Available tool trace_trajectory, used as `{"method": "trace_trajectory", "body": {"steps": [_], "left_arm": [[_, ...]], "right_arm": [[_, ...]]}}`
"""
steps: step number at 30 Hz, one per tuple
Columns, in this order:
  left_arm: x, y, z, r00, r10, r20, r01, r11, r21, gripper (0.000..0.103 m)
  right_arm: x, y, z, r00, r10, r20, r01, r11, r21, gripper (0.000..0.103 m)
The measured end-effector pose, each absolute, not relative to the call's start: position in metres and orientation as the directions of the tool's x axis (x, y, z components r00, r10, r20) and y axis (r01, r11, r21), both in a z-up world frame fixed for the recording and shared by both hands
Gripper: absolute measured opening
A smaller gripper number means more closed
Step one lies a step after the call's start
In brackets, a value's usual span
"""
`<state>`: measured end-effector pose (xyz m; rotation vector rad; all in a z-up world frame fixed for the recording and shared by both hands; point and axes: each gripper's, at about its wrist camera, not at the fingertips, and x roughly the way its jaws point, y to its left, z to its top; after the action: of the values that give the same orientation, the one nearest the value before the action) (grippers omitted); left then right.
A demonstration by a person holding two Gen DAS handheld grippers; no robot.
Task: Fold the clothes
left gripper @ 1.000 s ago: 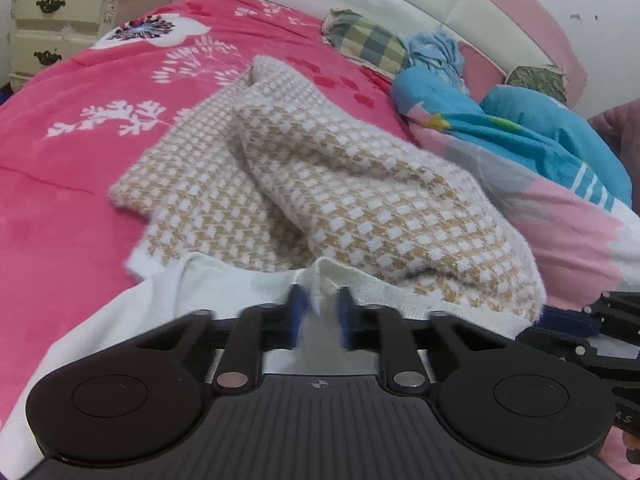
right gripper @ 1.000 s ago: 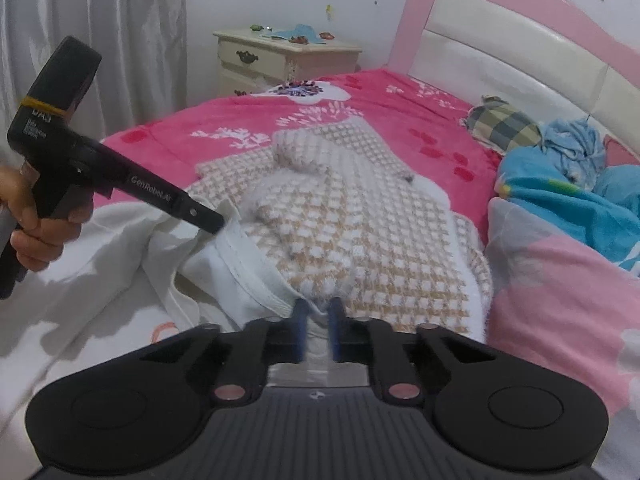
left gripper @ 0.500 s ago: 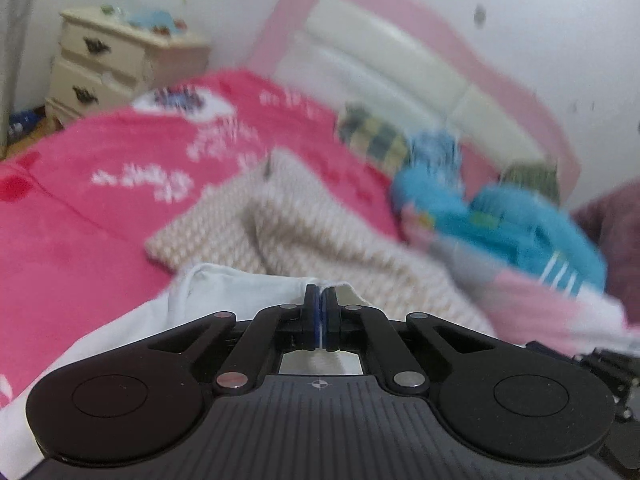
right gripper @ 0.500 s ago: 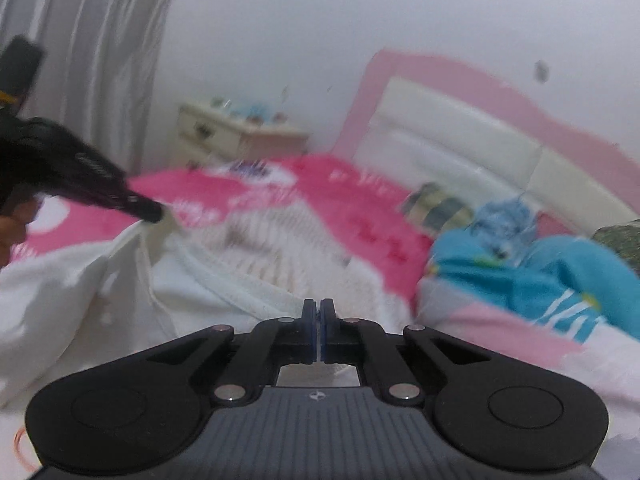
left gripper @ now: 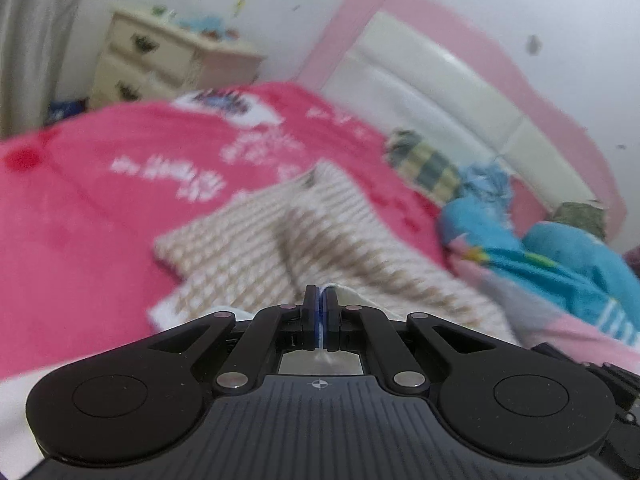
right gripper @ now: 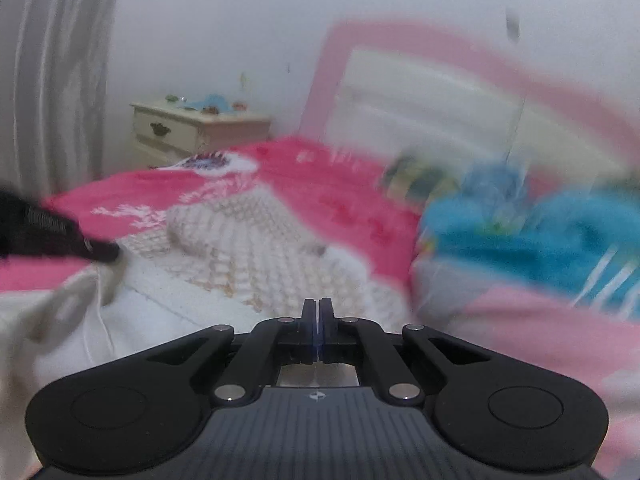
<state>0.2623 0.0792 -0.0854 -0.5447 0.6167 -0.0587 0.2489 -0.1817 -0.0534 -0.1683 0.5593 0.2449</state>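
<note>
The white garment (right gripper: pixel 132 320) is soft, light and floppy; both the left gripper (left gripper: pixel 321 320) and the right gripper (right gripper: pixel 316 322) pinch its edge, fingers closed, well apart.

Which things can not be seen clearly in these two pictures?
- White garment: its lower part is hidden behind both gripper bodies.
- Left gripper, right gripper: jaws closed; the pinched cloth is barely visible.
- Small items on the nightstand: too small and blurred.
- Blue bedding: motion blur in the right wrist view.

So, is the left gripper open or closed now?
Shut. The left gripper has its jaws pressed together on a thin edge of the white garment.
</note>
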Motion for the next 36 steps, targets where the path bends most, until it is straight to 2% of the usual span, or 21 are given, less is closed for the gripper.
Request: {"method": "trace_trajectory", "body": {"steps": [2,4,5,8,12,27,36], "left_arm": [[0.268,0.081,-0.093,0.795,-0.235,-0.56,-0.12,0.844,-0.523,0.008],[0.267,0.087,-0.091,0.787,-0.244,-0.567,-0.128,0.834,-0.537,0.023],[0.266,0.09,-0.09,0.784,-0.248,-0.569,-0.132,0.829,-0.543,0.026],[0.262,0.099,-0.086,0.777,-0.258,-0.574,-0.144,0.815,-0.561,0.033],[0.253,0.108,-0.077,0.768,-0.276,-0.578,-0.142,0.807,-0.574,0.039],[0.154,0.102,0.005,0.74,-0.395,-0.544,0.111,0.87,-0.48,0.052],[0.097,0.105,0.018,0.696,-0.355,-0.624,0.166,0.925,-0.341,0.055]], "right_arm": [[0.261,-0.204,-0.048,0.792,0.241,-0.561,-0.233,0.969,0.088,0.004],[0.265,-0.23,-0.039,0.78,0.298,-0.55,-0.194,0.951,0.24,0.015],[0.26,-0.243,-0.032,0.793,0.302,-0.529,-0.178,0.945,0.273,0.027],[0.245,-0.28,-0.012,0.828,0.307,-0.469,-0.135,0.922,0.363,0.03],[0.212,-0.313,0.008,0.818,0.314,-0.482,-0.134,0.919,0.372,0.03],[0.023,-0.344,0.073,0.75,0.309,-0.585,-0.185,0.947,0.263,0.03],[-0.09,-0.336,0.097,0.754,0.308,-0.581,-0.23,0.951,0.206,0.032]]}}
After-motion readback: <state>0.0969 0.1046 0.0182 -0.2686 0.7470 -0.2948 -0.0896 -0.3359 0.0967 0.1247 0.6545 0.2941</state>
